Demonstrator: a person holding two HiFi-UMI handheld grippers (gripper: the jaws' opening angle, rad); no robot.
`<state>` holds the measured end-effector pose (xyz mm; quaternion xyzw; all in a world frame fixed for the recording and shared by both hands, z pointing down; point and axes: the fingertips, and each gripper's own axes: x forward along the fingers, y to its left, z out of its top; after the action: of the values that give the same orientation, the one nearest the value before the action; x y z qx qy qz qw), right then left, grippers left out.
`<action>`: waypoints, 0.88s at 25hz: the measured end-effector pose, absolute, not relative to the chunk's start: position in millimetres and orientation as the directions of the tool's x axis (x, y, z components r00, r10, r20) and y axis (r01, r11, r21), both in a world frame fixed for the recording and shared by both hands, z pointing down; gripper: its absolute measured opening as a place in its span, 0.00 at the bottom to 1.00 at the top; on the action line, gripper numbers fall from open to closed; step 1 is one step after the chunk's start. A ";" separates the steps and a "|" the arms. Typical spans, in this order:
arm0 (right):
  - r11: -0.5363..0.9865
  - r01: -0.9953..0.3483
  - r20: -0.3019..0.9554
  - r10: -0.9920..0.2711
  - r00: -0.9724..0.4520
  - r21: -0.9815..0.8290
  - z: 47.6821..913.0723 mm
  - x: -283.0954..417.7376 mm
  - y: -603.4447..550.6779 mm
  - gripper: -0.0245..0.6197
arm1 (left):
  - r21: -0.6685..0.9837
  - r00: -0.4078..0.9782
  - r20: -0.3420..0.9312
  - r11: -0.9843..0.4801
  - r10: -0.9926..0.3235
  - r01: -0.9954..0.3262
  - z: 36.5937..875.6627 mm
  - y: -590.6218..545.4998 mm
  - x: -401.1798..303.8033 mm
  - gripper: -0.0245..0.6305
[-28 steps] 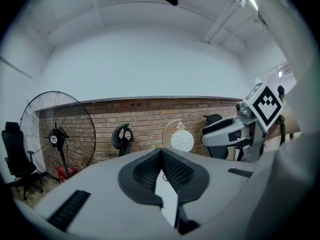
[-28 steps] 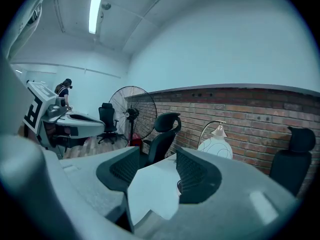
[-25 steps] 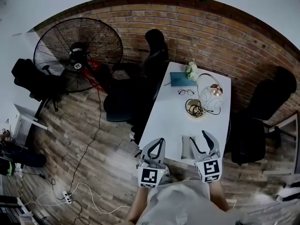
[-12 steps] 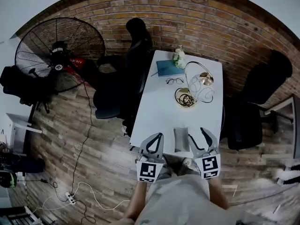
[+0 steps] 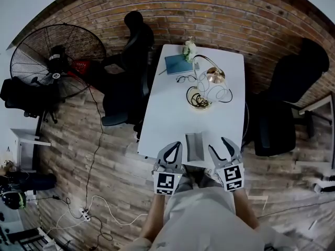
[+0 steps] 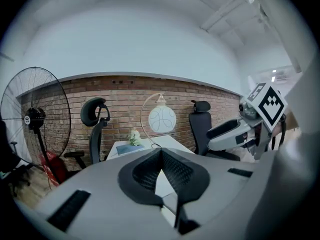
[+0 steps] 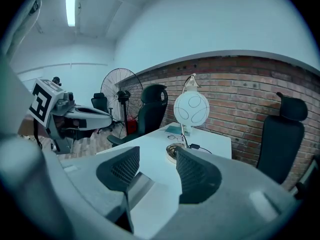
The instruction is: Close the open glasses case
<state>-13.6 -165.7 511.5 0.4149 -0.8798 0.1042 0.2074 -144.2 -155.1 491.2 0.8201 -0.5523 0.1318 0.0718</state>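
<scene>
The open grey glasses case [image 5: 194, 146] lies on the white table [image 5: 167, 124] close to its front edge, both halves spread flat. My left gripper [image 5: 176, 146] hovers just left of the case with its pads meeting at the tips, shut on nothing. To the case's right my right gripper [image 5: 220, 147] stands open. In the left gripper view the left gripper [image 6: 161, 152] points down the table's length. In the right gripper view the right gripper [image 7: 157, 156] has a clear gap between its pads, and the case [image 7: 141, 185] shows as a grey strip low in that gap.
Farther down the table lie spectacles [image 5: 184, 79], a teal book [image 5: 178, 64], a small flower bunch [image 5: 188, 48], an arc lamp [image 5: 210, 80] and a dish of cables [image 5: 198, 99]. Black chairs [image 5: 285, 82] flank the table. A floor fan [image 5: 55, 59] stands left.
The view has moved closer to the table. Both grippers now reach over its front edge, with the case lying between them.
</scene>
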 end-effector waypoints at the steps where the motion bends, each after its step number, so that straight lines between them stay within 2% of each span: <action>1: 0.634 -0.773 0.458 -0.683 -0.569 -0.015 515.9 -11.6 -165.2 0.40 | -0.026 0.358 0.306 -0.384 -0.882 -0.923 496.5 -155.2 -141.2 0.04; 22: 0.571 -0.818 0.586 -0.641 -0.496 -0.068 596.6 6.0 -145.5 0.40 | 0.041 0.461 0.461 -0.501 -0.758 -0.865 586.4 -148.2 -109.2 0.04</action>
<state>6.0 -145.5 596.6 0.4301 -0.8478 0.1711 0.2586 -109.2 -148.2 586.4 0.8439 -0.4808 0.1956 0.1360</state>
